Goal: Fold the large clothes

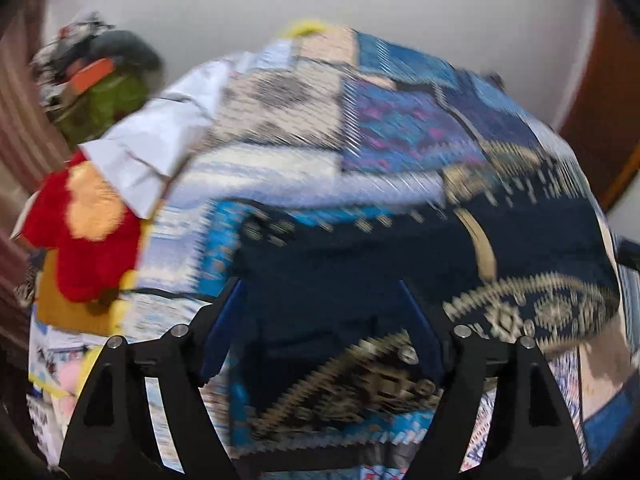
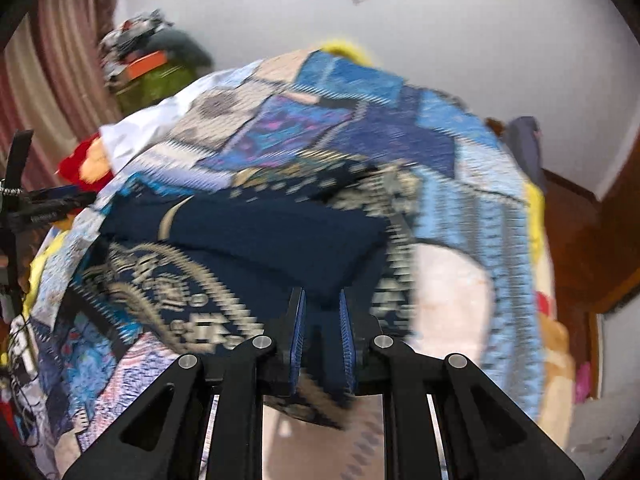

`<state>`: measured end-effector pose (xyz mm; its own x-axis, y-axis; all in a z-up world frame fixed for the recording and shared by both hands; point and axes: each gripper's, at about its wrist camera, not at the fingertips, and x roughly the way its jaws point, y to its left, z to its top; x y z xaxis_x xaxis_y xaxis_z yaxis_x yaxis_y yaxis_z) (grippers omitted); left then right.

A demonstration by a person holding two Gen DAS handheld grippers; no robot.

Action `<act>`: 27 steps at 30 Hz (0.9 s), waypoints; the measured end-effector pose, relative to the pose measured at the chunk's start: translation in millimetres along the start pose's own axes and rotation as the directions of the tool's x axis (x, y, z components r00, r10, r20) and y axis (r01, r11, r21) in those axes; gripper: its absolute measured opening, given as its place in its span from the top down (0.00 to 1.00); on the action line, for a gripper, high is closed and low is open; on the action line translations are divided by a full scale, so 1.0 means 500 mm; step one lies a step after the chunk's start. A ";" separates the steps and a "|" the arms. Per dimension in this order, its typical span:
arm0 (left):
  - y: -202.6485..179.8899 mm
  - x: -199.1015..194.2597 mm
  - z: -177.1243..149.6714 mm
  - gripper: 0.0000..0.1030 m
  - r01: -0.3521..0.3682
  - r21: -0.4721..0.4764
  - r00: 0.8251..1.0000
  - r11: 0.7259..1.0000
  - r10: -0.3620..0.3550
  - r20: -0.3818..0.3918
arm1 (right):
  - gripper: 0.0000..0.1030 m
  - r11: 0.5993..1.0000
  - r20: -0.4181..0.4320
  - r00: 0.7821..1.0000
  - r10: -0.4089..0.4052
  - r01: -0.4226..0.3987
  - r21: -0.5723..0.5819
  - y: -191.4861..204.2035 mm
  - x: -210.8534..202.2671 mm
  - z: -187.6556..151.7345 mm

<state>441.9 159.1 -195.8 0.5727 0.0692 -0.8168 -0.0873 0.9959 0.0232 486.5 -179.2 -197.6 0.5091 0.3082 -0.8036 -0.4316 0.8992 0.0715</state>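
A dark navy garment with a gold-beige pattern (image 1: 400, 264) lies partly folded on a bed with a blue patchwork cover (image 1: 400, 128). My left gripper (image 1: 322, 292) is open, its blue-padded fingers spread wide over the garment's near edge. In the right wrist view the same garment (image 2: 260, 236) lies ahead, and my right gripper (image 2: 322, 308) is shut on its near edge, with navy cloth pinched between the blue pads. Both views are blurred by motion.
A white cloth (image 1: 160, 140) and a red and orange plush blanket (image 1: 88, 232) lie at the bed's left side. A pile of clothes and a green bag (image 2: 152, 68) stand by the curtain. A wooden headboard (image 2: 580, 232) is at the right. A black stand (image 2: 16, 200) stands at the left.
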 end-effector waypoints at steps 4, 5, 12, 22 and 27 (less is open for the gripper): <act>-0.069 0.096 -0.029 0.23 -0.042 0.111 0.996 0.993 0.050 -0.072 | 0.88 0.998 -0.063 0.998 0.014 -0.018 -0.060 0.061 0.080 -0.001; -0.074 0.114 -0.032 0.23 -0.061 0.124 0.994 0.990 0.072 -0.082 | 0.88 0.997 -0.076 0.997 0.009 -0.014 -0.070 0.070 0.094 0.000; -0.036 0.184 0.084 0.21 -0.147 0.110 0.986 0.983 0.154 -0.059 | 0.88 0.979 -0.093 0.992 -0.086 0.067 -0.191 0.097 0.191 0.085; 0.066 0.053 0.241 0.21 -0.207 -0.074 0.970 0.975 0.215 0.112 | 0.88 0.957 0.142 0.948 -0.284 0.289 -0.019 0.051 0.120 0.258; 0.075 0.021 0.171 0.16 -0.083 -0.073 0.994 0.994 0.087 0.059 | 0.88 0.943 0.164 0.961 -0.220 0.253 -0.215 0.133 0.068 0.195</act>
<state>514.4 201.9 -154.2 0.6102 0.1593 -0.7761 -0.1939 0.9798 0.0486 547.5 -78.6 -162.4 0.7069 0.1492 -0.6914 -0.4383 0.8595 -0.2628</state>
